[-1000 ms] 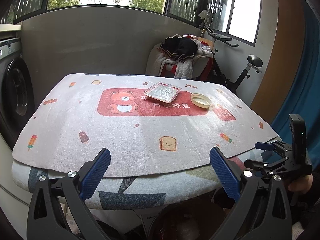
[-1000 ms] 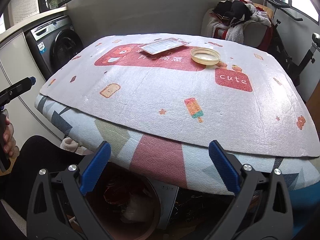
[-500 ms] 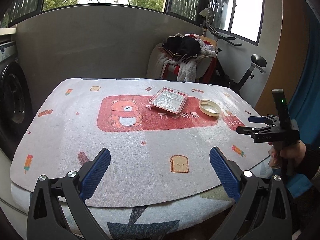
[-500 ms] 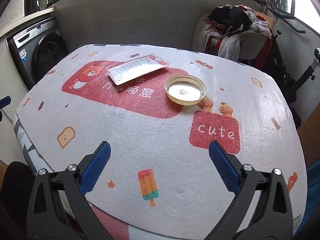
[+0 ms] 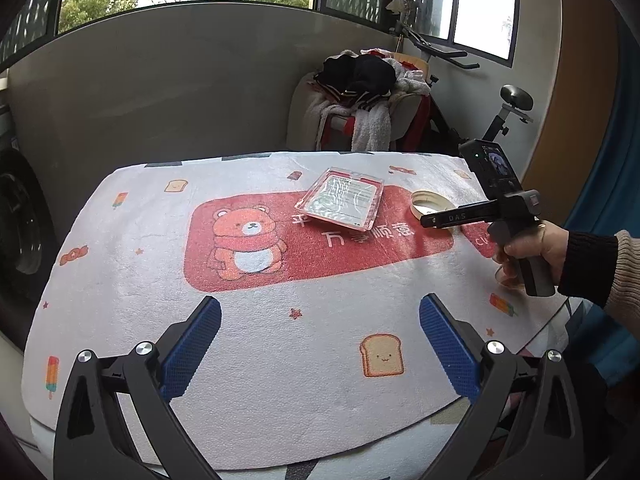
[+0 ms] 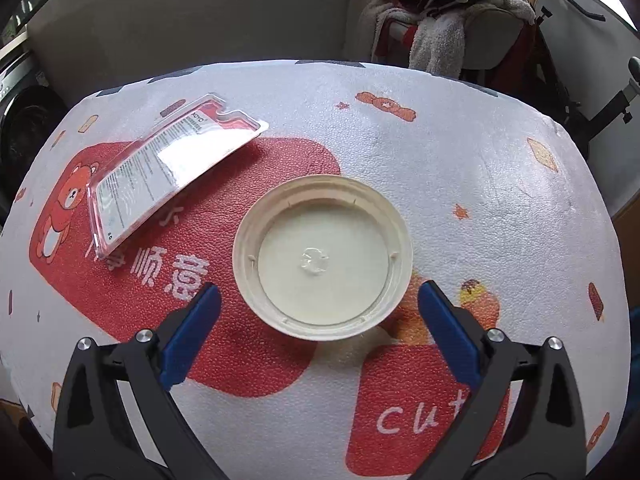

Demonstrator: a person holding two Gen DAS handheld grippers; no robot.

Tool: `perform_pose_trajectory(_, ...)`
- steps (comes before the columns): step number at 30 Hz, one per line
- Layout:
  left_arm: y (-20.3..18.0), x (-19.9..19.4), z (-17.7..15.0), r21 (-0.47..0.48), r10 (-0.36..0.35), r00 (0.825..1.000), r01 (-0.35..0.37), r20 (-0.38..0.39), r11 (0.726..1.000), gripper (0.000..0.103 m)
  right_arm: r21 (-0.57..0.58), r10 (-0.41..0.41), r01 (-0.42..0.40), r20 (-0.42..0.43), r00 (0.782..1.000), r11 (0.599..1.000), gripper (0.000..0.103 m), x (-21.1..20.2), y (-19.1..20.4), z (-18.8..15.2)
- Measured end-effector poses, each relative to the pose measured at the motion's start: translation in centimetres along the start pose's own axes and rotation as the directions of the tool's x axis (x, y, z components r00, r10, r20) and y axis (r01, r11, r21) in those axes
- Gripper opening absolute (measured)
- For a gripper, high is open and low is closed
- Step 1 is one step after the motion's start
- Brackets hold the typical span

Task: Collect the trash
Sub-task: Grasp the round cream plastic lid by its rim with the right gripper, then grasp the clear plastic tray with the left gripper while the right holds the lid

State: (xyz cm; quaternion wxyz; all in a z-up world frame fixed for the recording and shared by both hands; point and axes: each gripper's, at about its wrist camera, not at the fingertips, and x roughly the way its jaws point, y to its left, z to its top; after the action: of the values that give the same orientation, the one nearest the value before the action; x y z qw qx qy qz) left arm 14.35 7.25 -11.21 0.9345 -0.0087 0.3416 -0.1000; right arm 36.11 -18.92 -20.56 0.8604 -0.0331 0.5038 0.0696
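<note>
Right claw [image 6: 319, 316] has advanced over the bench [image 6: 460, 152], jaws wide, above the cream lid [image 6: 322, 257], lying rim-up, round. Left claw [image 5: 320, 340] wide, holding nothing.

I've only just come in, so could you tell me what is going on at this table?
A person is clearing trash off the table, with a claw in each hand. The right claw is open and hovers low over a cream plastic lid that lies upside down. Nothing is gripped yet. The left claw hangs open nearer the table's front edge. A clear plastic package lies beside the lid, untouched.
</note>
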Motion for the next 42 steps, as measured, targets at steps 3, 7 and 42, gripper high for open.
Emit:
perform_pose_trajectory(3,0.1,1.0,0.5,0.008,-0.007,1.0,0.007,-0.01,1.0,0.097,0.011,-0.025,0.025,-0.005,1.0,1.0,0.097,0.9,0.1,0.8)
perform_pose_trajectory(7,0.0,2.2,1.0,0.018,-0.011,1.0,0.012,-0.027,1.0,0.097,0.007,-0.006,0.006,0.012,1.0,1.0,0.091,1.0,0.4,1.3)
perform_pose_trajectory(42,3.7,25.5,13.0,-0.099,-0.167,0.969,0.151,-0.181,0.983,0.035,-0.078,0.156,-0.142,0.219,0.963,0.987,0.087,-4.1,-2.2,-2.0)
